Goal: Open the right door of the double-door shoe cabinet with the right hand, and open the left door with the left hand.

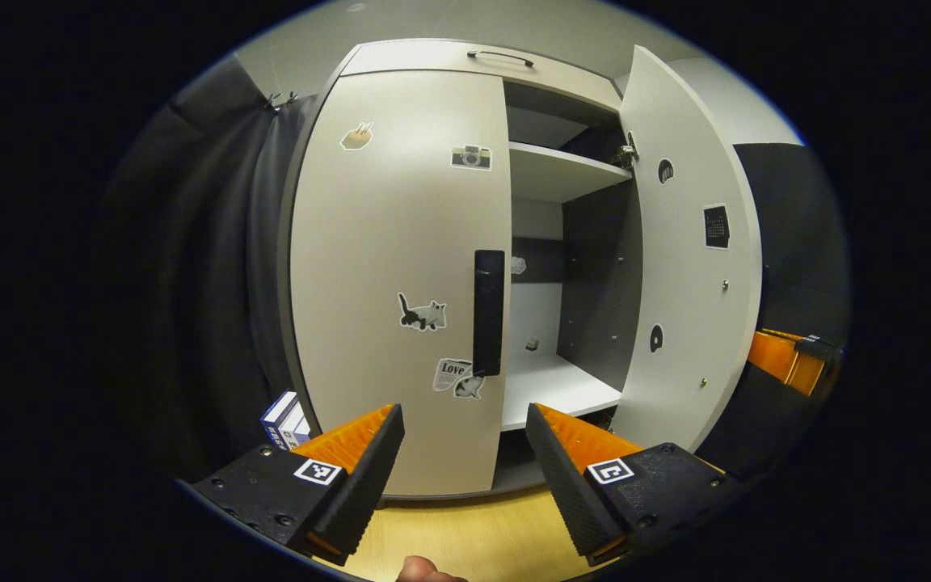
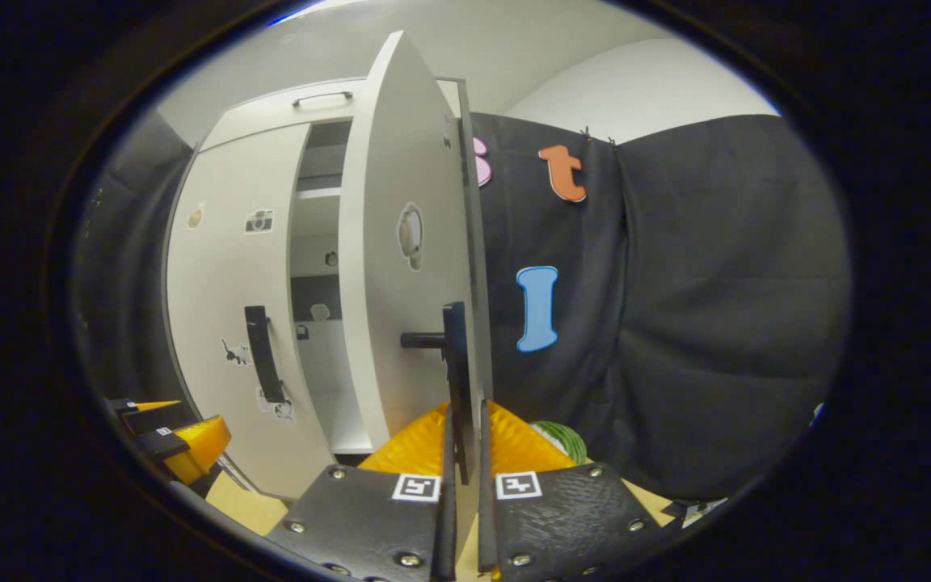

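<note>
At centre frame in the left gripper view stands the shoe cabinet (image 1: 433, 61), its right door (image 1: 688, 259) swung open and its left door (image 1: 389, 275) closed: rigid hinged panels (likely light). Take the left door's vertical handle (image 1: 488, 311). The left gripper (image 1: 465, 424) gapes empty; the right gripper (image 2: 465, 440) pinches the right door's handle (image 2: 455, 364).

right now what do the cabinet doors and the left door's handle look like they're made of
Left door and right door: probably laminated board with a matte off-white finish, going by the flat, even faces with soft glare, stickers on them and screw heads in the right door. Left door's handle: a dark bar with a faint sheen, plastic or coated metal; I cannot tell which.
</note>
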Tool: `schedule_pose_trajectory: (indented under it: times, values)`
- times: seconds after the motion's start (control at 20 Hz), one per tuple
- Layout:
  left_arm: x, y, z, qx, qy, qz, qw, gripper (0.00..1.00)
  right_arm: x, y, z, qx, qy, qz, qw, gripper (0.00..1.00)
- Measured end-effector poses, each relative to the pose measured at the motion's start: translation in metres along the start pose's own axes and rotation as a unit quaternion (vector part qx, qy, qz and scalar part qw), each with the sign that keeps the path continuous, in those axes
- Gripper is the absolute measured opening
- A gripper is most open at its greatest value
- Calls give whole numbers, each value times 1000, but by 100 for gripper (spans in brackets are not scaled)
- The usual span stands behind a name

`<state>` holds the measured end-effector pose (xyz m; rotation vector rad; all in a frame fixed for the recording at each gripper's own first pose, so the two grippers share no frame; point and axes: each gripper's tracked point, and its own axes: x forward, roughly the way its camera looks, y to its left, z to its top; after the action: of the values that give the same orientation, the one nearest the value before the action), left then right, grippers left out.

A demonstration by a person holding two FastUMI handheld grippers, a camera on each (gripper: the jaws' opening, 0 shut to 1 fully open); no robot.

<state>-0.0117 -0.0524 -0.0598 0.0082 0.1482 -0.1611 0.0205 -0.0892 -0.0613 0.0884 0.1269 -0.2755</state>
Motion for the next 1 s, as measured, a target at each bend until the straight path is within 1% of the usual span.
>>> schedule_pose_trajectory:
  times: [0.15,0.3,0.4,0.45,0.5,0.7,1.0]
  values:
    - [2,-10,-1,1,1,-10,1000,95,2,-17,1,-1,2,-20,1000,11]
    - [3,-17,0,6,-2,-16,1000,94,11,-19,1,20,10,-9,1000,11]
    - [5,-19,0,5,-2,-15,1000,95,16,-30,0,9,8,-20,1000,5]
    - [6,-19,1,5,-2,-14,1000,95,17,-34,2,4,4,-20,1000,5]
    - [7,-18,2,3,-3,-12,1000,94,16,-34,1,-2,5,-16,1000,4]
    - [14,-25,-2,-7,2,-12,1000,95,19,-41,2,-3,3,-4,1000,5]
    - [27,-40,1,-4,1,-12,1000,95,27,-58,2,3,6,32,999,5]
